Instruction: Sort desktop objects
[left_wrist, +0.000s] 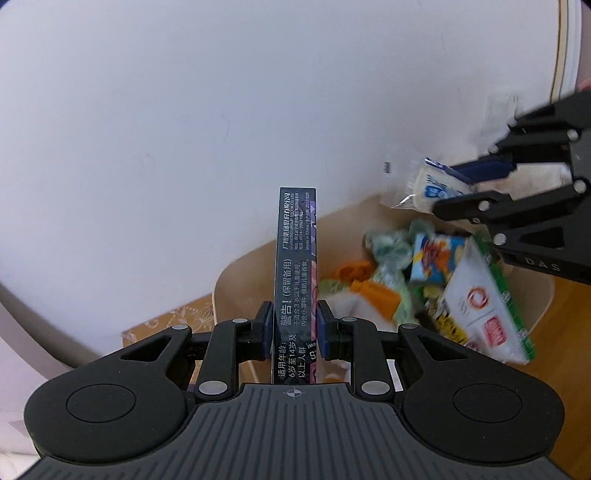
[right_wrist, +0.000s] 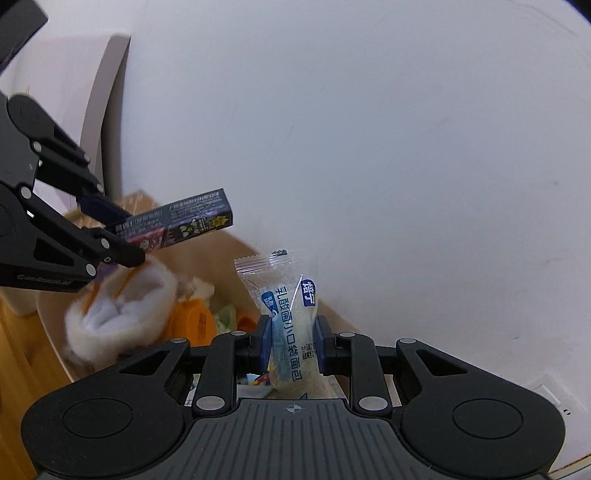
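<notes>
Left wrist view: your left gripper pinches dark slim box, your right gripper pinches bread packet. Both hang above beige bin, already full with snacks, toys. Left: release both inside bin.

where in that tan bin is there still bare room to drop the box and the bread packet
Bare bottom shows only at the near-left corner of the tan bin, between its rim and the left gripper's dark box. The rest is crowded: orange block, green plush, white-and-green packet. The right gripper holds the bread packet over the pile beside the fluffy white toy.
</notes>
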